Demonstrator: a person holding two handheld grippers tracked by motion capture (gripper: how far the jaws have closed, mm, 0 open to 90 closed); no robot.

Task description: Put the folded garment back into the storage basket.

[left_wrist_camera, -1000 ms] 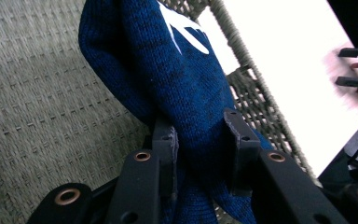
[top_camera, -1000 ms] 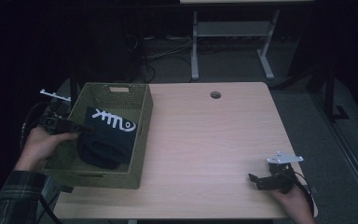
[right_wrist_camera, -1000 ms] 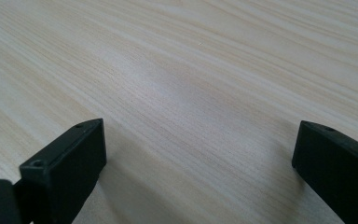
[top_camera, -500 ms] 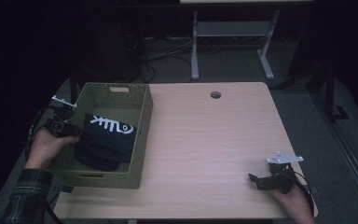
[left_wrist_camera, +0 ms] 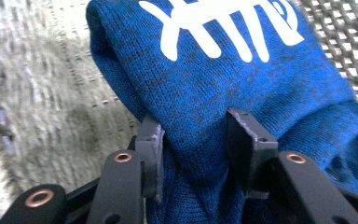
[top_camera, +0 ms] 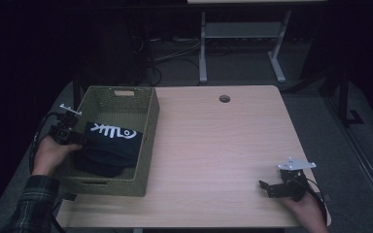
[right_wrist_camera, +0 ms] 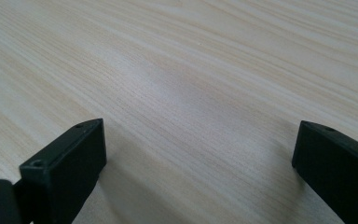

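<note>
Blue garment (left_wrist_camera: 223, 93) in basket (top_camera: 145, 121), left tool (left_wrist_camera: 196, 154) pinching

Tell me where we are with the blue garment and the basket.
Done: the blue garment sits inside the green basket. In hand: the left gripper is clamped on a fold of it. Left: letting go. The right gripper rests open on the table, idle.
</note>
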